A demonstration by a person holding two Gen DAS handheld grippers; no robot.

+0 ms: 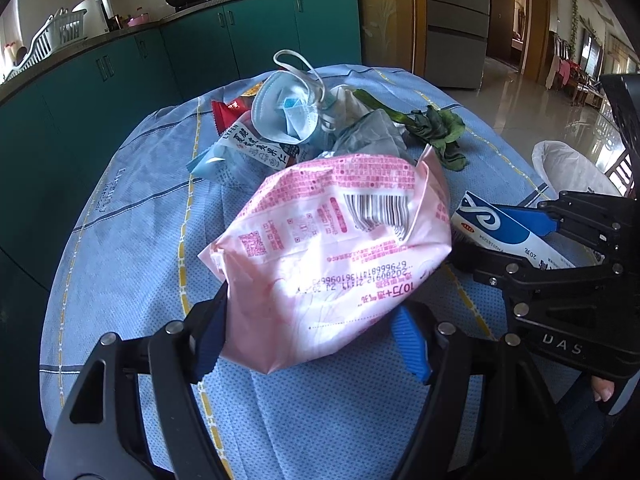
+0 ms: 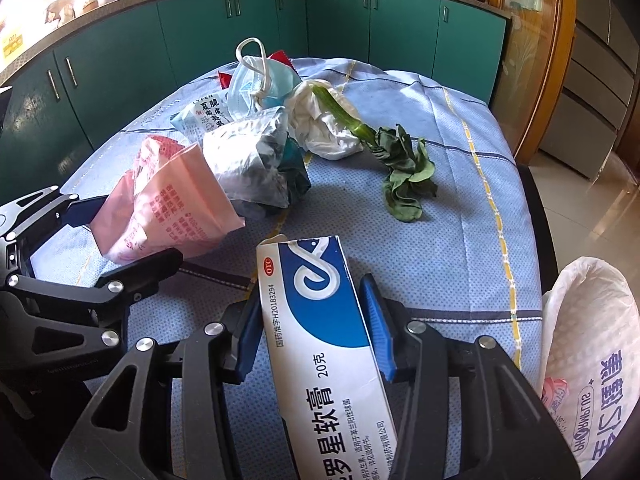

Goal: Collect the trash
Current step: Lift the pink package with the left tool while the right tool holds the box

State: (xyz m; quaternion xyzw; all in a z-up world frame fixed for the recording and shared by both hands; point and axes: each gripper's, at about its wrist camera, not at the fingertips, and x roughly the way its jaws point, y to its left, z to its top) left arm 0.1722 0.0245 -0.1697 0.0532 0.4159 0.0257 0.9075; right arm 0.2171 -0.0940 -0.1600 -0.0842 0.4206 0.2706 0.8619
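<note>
- The left gripper (image 1: 316,340) is clamping the pink wrapper (image 1: 328,256) between both fingers; the grip ought to hold firm on such slack film.
- The right gripper (image 2: 316,324) is pinching the ointment box (image 2: 320,320); the white trash bag (image 2: 592,360) is waiting just right of its fingers.

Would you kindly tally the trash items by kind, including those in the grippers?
Wrappers and packets: 4 (pink packet, snack packet, red wrapper, clear bag)
Face mask: 1
Tissue: 1
Vegetable: 1
Box: 1
Total: 8
</note>
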